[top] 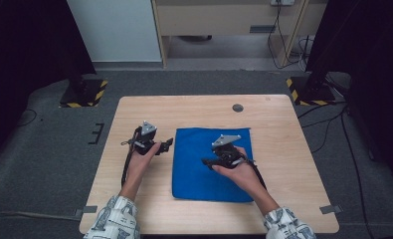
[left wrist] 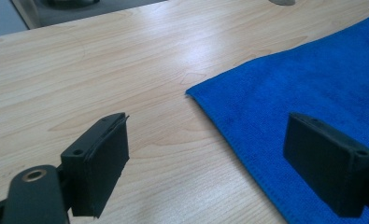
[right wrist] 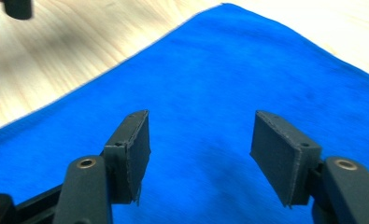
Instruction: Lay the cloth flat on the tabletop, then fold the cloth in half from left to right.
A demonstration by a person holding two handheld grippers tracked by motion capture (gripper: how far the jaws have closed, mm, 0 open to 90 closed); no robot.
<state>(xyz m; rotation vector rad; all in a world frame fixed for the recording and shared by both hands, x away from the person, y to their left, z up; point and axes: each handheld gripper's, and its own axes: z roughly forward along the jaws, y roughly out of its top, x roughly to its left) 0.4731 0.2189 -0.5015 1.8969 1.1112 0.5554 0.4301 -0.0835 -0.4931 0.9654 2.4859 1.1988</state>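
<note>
Nearest of all, low in the right gripper view, the right gripper hangs with its two black jaws spread wide and nothing between them, and past them the blue microfibre cloth runs up to the top of the frame. I would say it is held low over the middle of the cloth so it can drop onto the fabric or slide toward an edge. At the top left corner of that view a dark bit of the other gripper pokes in over the bare wood.

In the left gripper view the left gripper is likewise released, jaws well apart, empty. One pad sits over the cloth's hem at lower right, the other over the wooden table at lower left, so the jaws straddle the edge just short of the cloth's corner in mid-frame. That looks like lining up to pinch the border.

From the high view, the cloth lies flat, a little right of the table's centre, near the person's side. The left gripper points at its upper left corner; the right gripper hovers over its middle. A small dark round spot sits beyond the cloth, toward the table's top edge, well clear of it.
</note>
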